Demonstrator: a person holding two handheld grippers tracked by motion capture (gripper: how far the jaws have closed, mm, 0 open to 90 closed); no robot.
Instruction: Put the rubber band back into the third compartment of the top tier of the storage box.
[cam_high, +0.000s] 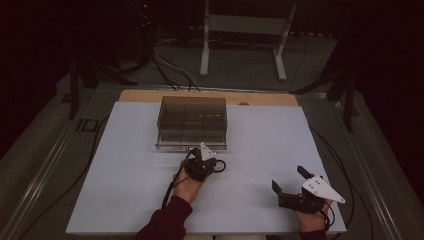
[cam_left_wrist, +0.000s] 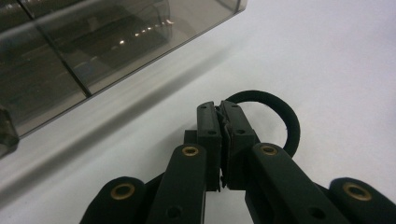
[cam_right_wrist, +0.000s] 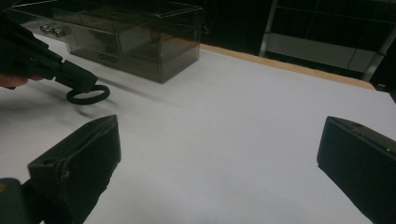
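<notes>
A smoky clear plastic drawer box (cam_high: 192, 122) stands at the back middle of the white table sheet (cam_high: 125, 175). My left gripper (cam_high: 214, 165) hovers just in front of the box and is shut on a black ring (cam_left_wrist: 275, 114), which sticks out past its closed tips (cam_left_wrist: 219, 122). In the right gripper view the same black ring (cam_right_wrist: 88, 95) hangs low over the sheet, near the drawer box (cam_right_wrist: 130, 39). My right gripper (cam_high: 290, 181) rests near the front right of the sheet, jaws wide apart, nothing between its fingers (cam_right_wrist: 88, 158).
A bare wooden strip (cam_high: 210, 95) of tabletop shows behind the sheet. Beyond it a metal stand (cam_high: 245, 30) and cables (cam_high: 170, 70) sit on the dark floor. A cable (cam_high: 95, 155) trails off the table's left side.
</notes>
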